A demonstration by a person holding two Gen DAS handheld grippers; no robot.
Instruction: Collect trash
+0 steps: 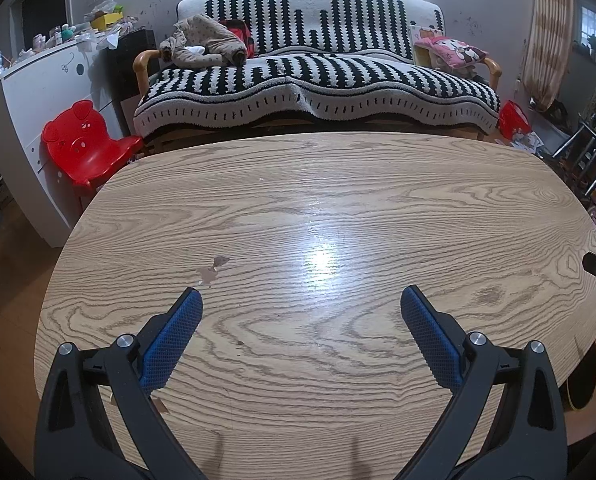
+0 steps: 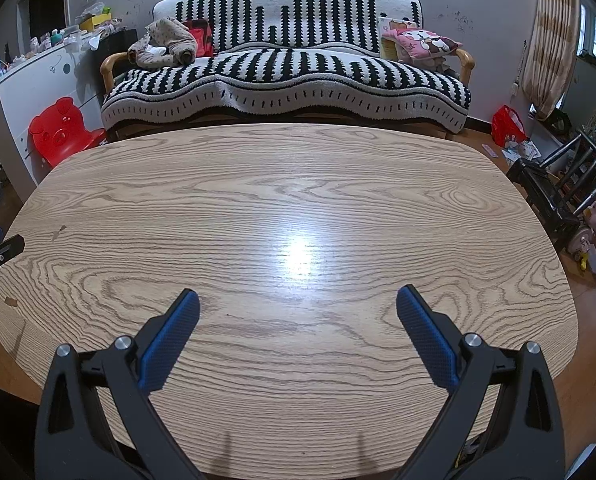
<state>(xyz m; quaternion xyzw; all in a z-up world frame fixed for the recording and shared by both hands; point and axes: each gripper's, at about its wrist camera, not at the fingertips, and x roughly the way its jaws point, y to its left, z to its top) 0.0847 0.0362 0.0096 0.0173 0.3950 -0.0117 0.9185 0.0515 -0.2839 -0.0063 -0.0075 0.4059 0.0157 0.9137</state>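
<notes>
- Trash: no clear trash item on the table (image 1: pixel 338 200); only candidates are small brownish scraps (image 1: pixel 212 270) in the left wrist view, ahead of the left gripper's left finger, on the wood. Could be paper bits or chipped veneer, cannot tell.
- One more brown fleck (image 2: pixel 11 301) near the table's left edge in the right wrist view, and another small one (image 2: pixel 60 231) further back; too small to identify.
- Handling, judged: if loose scraps, they are very light, thin, flat on a glossy top, so hard to pinch; best taken by an upturned edge, fingertips close to the wood. If veneer damage, nothing lifts.
- Looks: tan-brown, irregular, ragged edges, nearly same tone as the tabletop.
- Left gripper (image 1: pixel 301 300): jaws spread wide, nothing between them, hovering over the near part of the table.
- Right gripper (image 2: pixel 297 300): jaws spread wide too, empty, above the table's near middle.
- Each gripper's tip shows at the edge of the other's view, so they sit side by side, apart.
- Beyond the table: striped sofa (image 1: pixel 318 80) with clothes and a pink cushion, red child's chair (image 1: pixel 86 144) to the left, red bag (image 1: pixel 512 118) on the floor to the right with papers near it, possibly trash.
</notes>
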